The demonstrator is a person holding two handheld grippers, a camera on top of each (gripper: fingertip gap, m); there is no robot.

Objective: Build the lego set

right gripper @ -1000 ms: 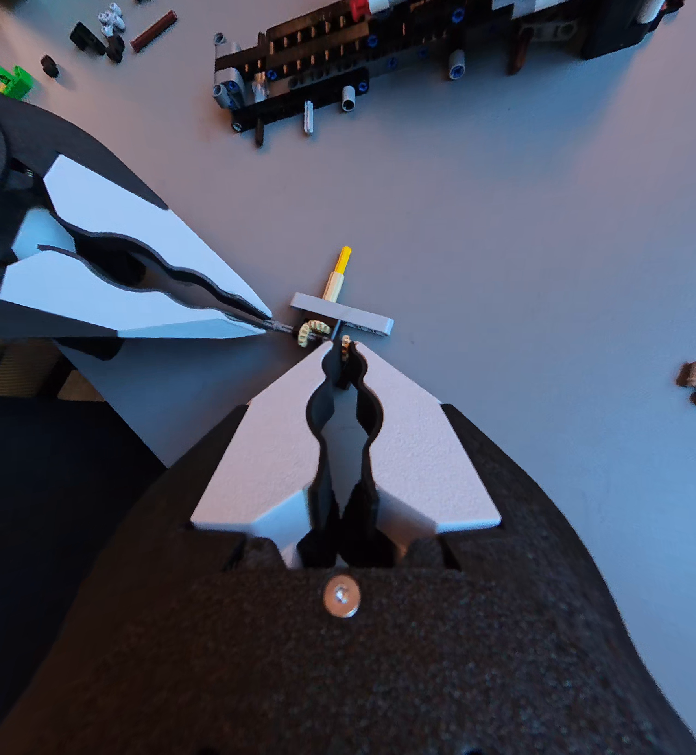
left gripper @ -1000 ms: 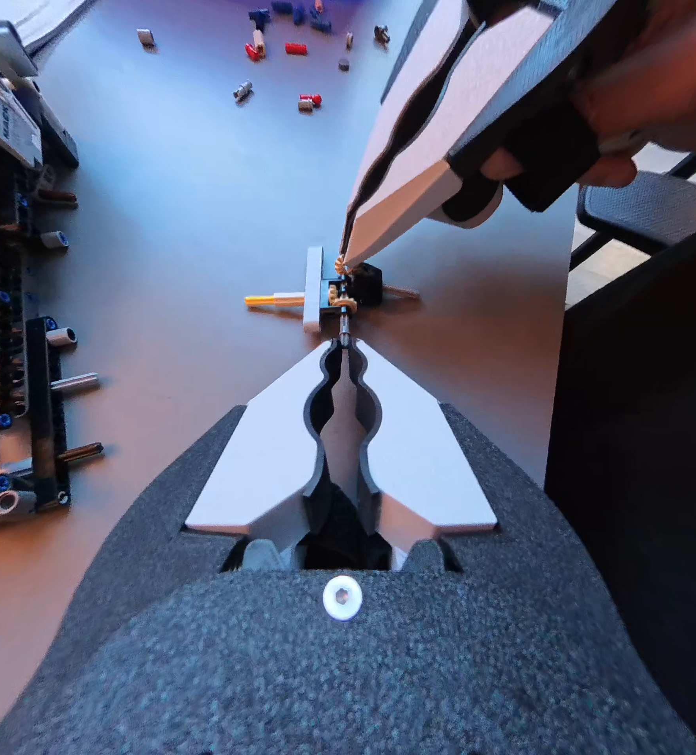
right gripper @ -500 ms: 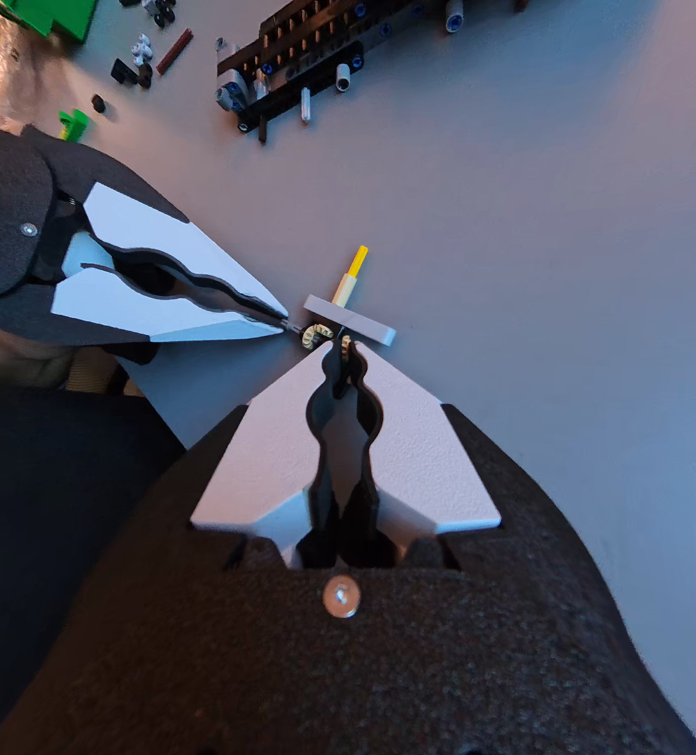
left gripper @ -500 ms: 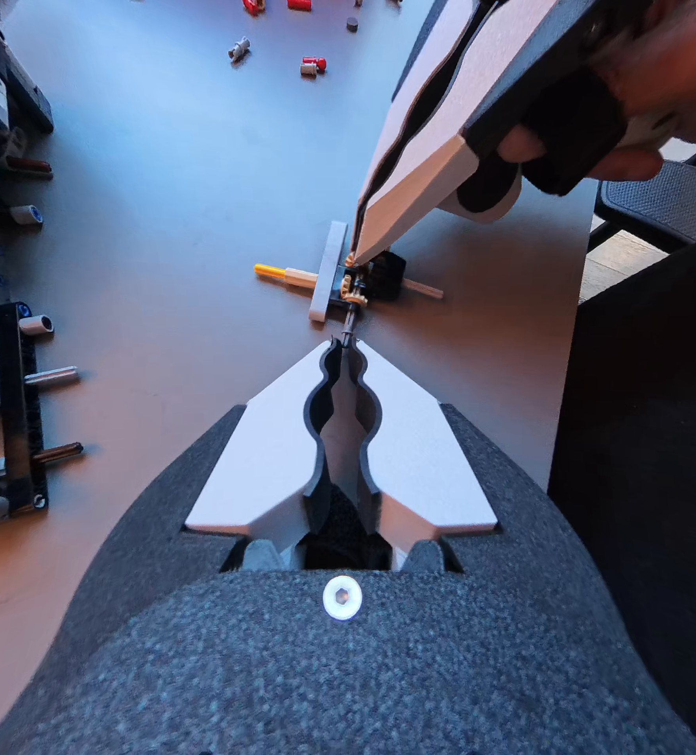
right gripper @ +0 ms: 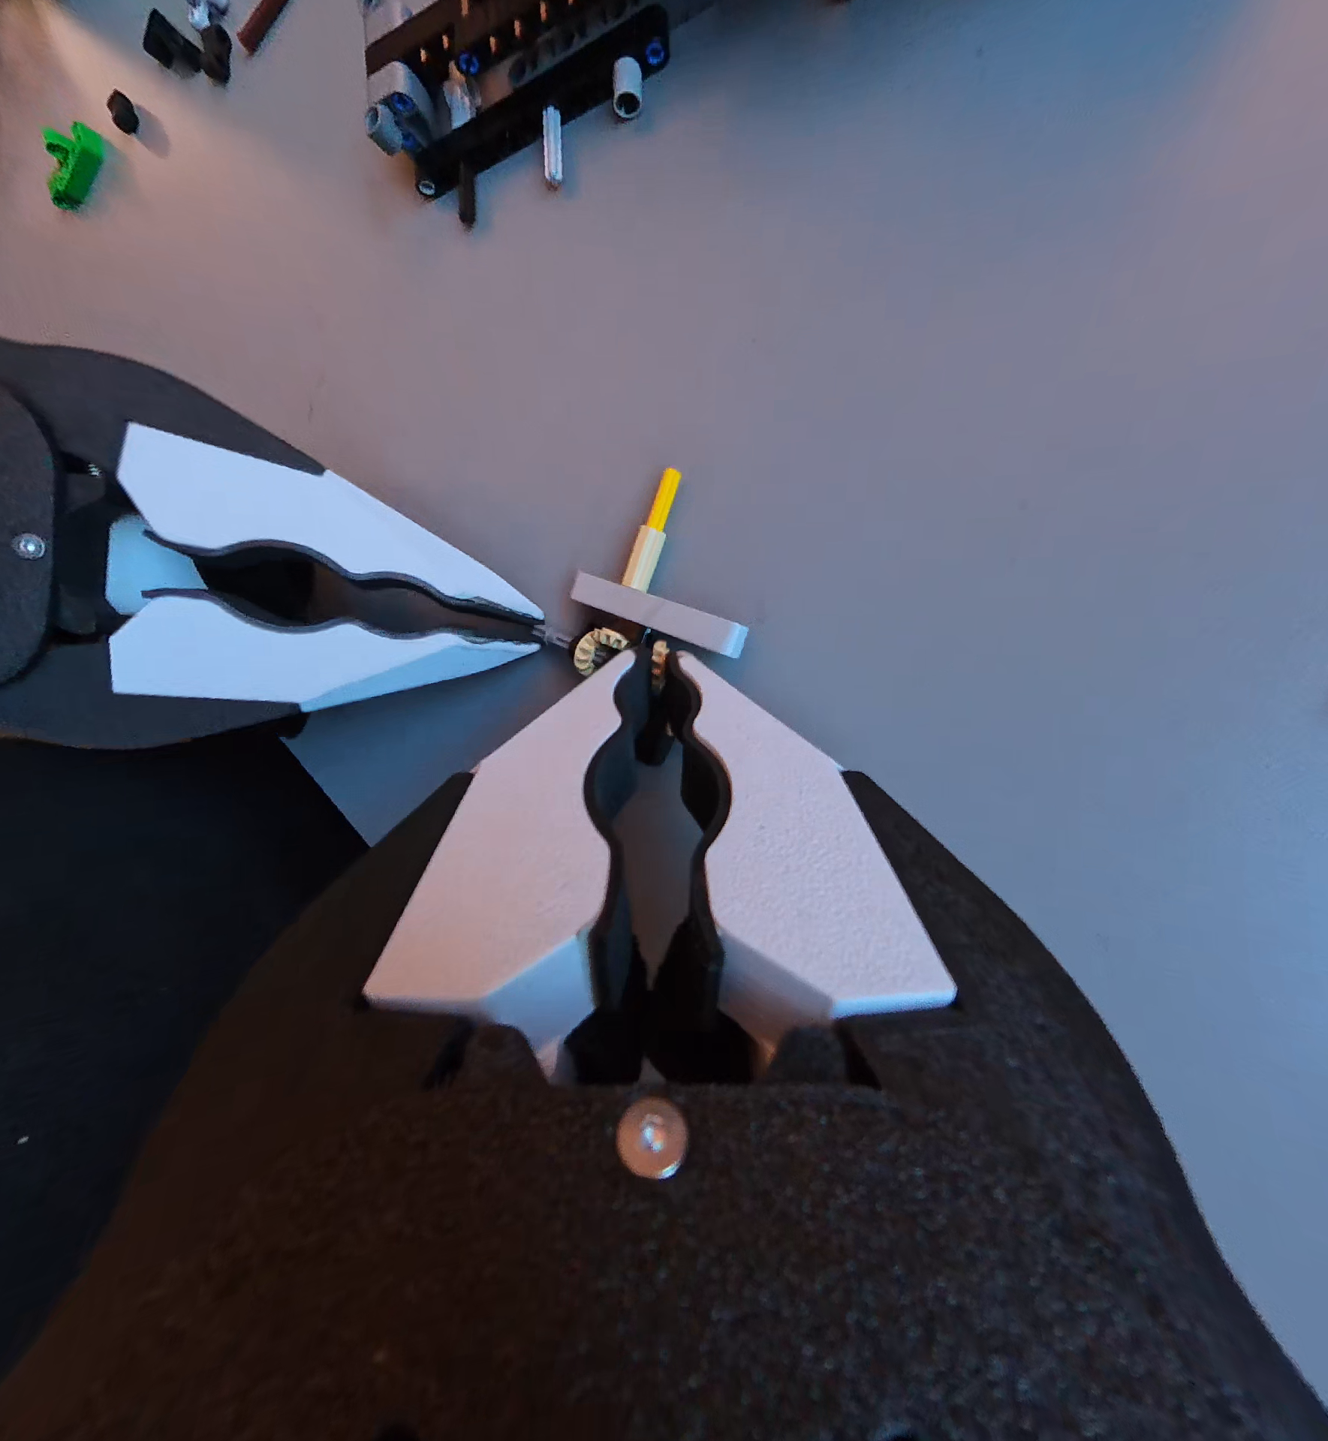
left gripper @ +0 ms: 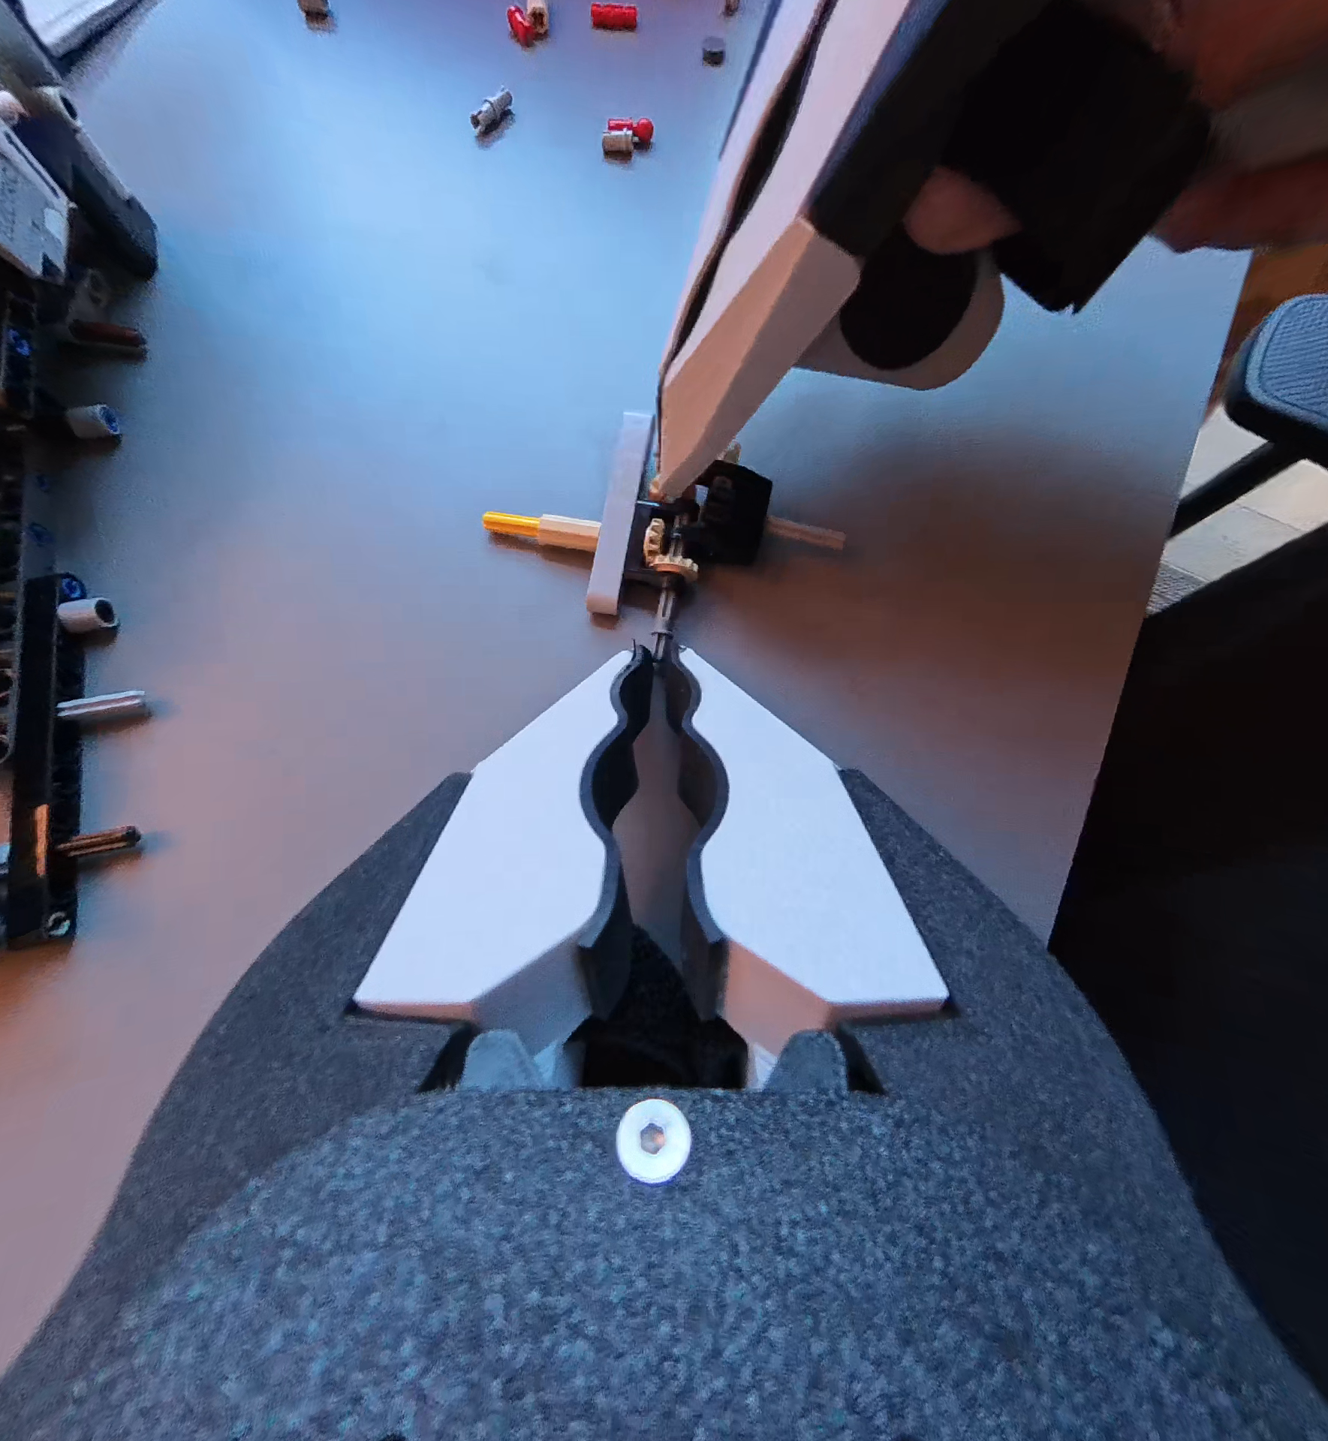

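between both claws, small gear assembly (left gripper: 676, 530)

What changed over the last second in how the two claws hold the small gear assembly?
Little. The left claw stays shut on the thin dark axle; the right claw stays shut at the small gear assembly. The assembly has turned slightly, so its grey beam sits more tilted. Nothing was released; the black frame build lies untouched.

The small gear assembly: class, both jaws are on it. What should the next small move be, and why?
Probably push the thin dark axle a little further into the tan gear. The left gripper pinches the axle's outer end, part of the axle is bare outside the gear, and the right gripper is shut on the assembly's far side, steadying it.
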